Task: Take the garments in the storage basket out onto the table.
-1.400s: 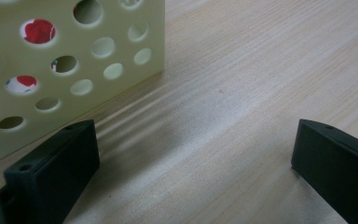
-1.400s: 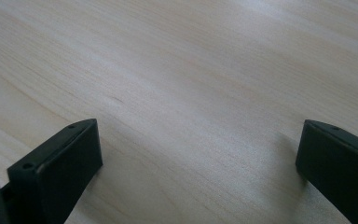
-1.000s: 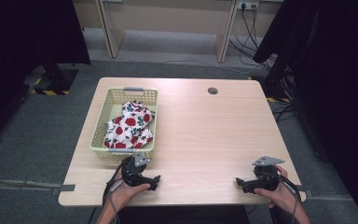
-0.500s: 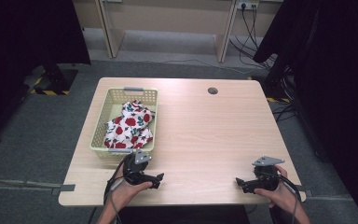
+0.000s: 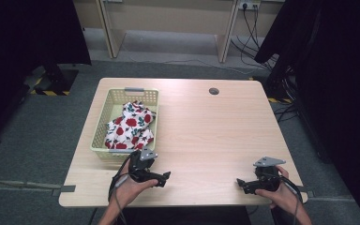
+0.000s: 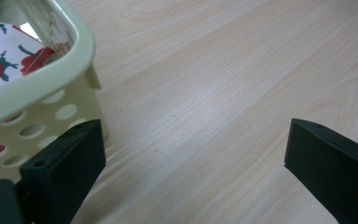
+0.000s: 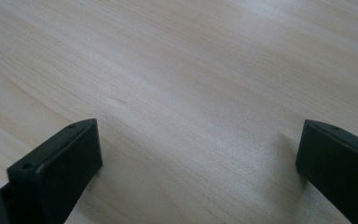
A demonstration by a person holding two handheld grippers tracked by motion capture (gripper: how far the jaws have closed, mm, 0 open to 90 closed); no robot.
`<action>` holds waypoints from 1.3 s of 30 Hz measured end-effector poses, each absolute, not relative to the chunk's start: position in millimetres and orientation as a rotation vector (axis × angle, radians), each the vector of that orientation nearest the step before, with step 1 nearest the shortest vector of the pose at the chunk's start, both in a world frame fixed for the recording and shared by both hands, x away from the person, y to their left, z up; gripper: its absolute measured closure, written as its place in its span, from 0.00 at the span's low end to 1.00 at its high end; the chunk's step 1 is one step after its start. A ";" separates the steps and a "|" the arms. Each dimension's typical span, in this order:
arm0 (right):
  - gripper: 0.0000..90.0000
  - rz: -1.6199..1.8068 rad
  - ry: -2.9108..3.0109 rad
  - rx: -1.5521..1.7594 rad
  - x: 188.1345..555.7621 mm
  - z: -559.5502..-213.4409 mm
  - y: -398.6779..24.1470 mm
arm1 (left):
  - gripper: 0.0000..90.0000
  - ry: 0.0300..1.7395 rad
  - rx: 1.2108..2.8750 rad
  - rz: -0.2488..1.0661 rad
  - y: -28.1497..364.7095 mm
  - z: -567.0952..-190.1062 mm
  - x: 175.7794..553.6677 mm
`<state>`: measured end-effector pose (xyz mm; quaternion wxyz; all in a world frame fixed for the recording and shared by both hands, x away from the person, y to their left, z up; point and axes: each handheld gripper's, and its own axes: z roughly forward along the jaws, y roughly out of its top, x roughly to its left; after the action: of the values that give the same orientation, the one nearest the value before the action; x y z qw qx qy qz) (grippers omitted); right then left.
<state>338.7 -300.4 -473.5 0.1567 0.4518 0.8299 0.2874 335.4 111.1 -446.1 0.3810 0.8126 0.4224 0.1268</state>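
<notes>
High view, pale wood table (image 5: 206,136), grey carpet floor (image 5: 42,140), dark curtains (image 5: 23,37)

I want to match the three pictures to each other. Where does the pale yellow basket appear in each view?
High view: the basket stands left of centre on the table, holding the rose-print cloth.
Left gripper view: its perforated corner is at upper left, just beyond the left jaw.
Right gripper view: bare tabletop lies between the jaws here.
Shared landmark: the light wood grain of the table.

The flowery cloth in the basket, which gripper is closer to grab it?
Probably left. The left gripper sits open just beside the basket holding the flowery cloth; the right gripper is across the table.
</notes>
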 end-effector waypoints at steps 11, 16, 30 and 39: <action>0.00 0.824 2.377 1.287 338.9 -473.6 -300.3 | 0.05 1.060 2.049 0.273 116.3 -423.8 335.8; 0.00 0.824 2.378 1.287 339.1 -473.6 -300.1 | 0.04 1.035 2.048 0.239 111.2 -409.6 324.9; 0.00 0.827 2.378 1.285 339.0 -473.7 -300.0 | 0.04 1.022 2.062 0.278 112.8 -391.3 322.3; 0.00 0.827 2.380 1.280 339.2 -473.7 -299.9 | 0.04 1.049 2.049 0.331 121.9 -380.1 332.2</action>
<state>339.2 -299.9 -473.7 0.1570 0.4475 0.8317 0.2889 332.2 121.9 -380.1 0.3967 0.8089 0.4138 0.1308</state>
